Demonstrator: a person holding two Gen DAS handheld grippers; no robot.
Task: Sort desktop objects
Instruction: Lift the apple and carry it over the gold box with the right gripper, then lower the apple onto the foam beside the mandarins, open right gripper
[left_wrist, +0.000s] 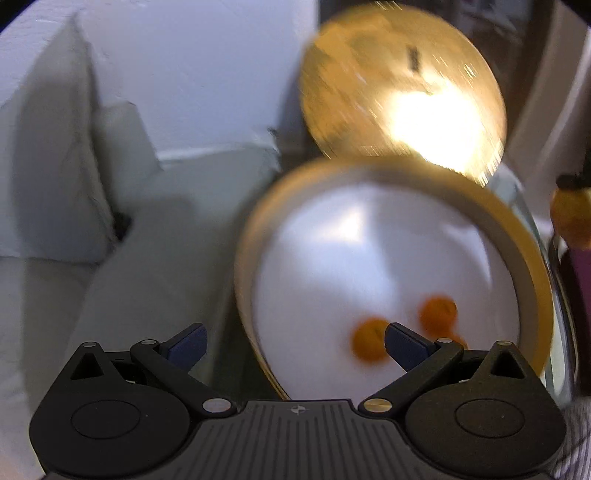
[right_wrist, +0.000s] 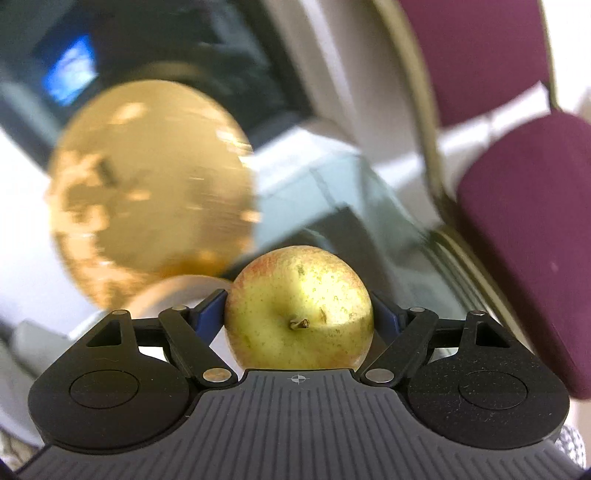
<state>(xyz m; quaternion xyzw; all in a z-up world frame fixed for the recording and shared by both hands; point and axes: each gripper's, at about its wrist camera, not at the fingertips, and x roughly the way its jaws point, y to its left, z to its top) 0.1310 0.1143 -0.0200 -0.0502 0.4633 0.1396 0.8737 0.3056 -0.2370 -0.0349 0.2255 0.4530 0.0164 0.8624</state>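
The right tool (right_wrist: 299, 314) is clamping a yellow-green apple (right_wrist: 299, 310) between its blue fingers (right_wrist: 210, 314), stem facing the camera, and carrying it in the air above the counter (right_wrist: 332, 192). By my reading this is the carrying leg of a sort, with the set-down spot yet to be settled. The left tool (left_wrist: 295, 341) is hanging with its fingers spread wide and holding nothing, over a white bowl with a gold rim (left_wrist: 369, 251). Small orange fruits (left_wrist: 369, 343) are lying in that bowl, one partly behind a fingertip. The next move is calling for a steady lowering and a gentle release, since a round apple is liable to roll. A gold disc (right_wrist: 147, 184) is sitting just beyond the bowl, blurred, and a maroon chair (right_wrist: 524, 221) is crowding the right side. Everything is smeared with motion, so finer detail I cannot tell.
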